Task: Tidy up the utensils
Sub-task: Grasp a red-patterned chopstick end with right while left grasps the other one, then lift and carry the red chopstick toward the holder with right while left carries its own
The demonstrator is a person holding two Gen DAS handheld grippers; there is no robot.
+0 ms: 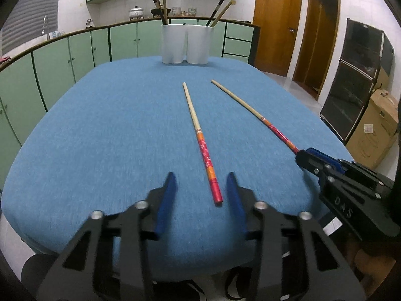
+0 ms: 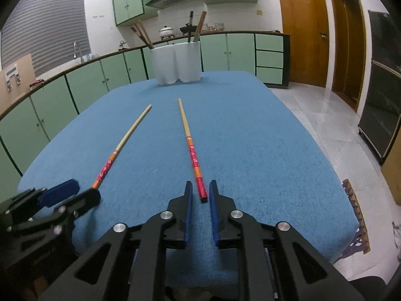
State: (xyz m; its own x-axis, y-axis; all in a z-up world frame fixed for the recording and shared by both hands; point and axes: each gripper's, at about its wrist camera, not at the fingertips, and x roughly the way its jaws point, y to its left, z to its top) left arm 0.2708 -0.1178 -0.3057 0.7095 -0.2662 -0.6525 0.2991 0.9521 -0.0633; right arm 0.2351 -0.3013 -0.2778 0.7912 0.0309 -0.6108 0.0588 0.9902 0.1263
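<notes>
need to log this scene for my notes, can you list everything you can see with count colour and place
chopsticks: two, pale wood with red and orange patterned handles, lying apart on the tablecloth, thin ends toward the holder
utensil holder: one, white, two compartments, far end of the table
utensils in holder: several dark and wooden sticks, some in each compartment
tablecloth: one, blue, covering the table
cabinets: pale green, under the counter and on the wall
pot: one, white, on the far counter
doors: two, brown wood, right side
left gripper: black with blue pads, open around one chopstick's red end
right gripper: black with blue pads, jaws either side of the other chopstick's red end, grip unclear
</notes>
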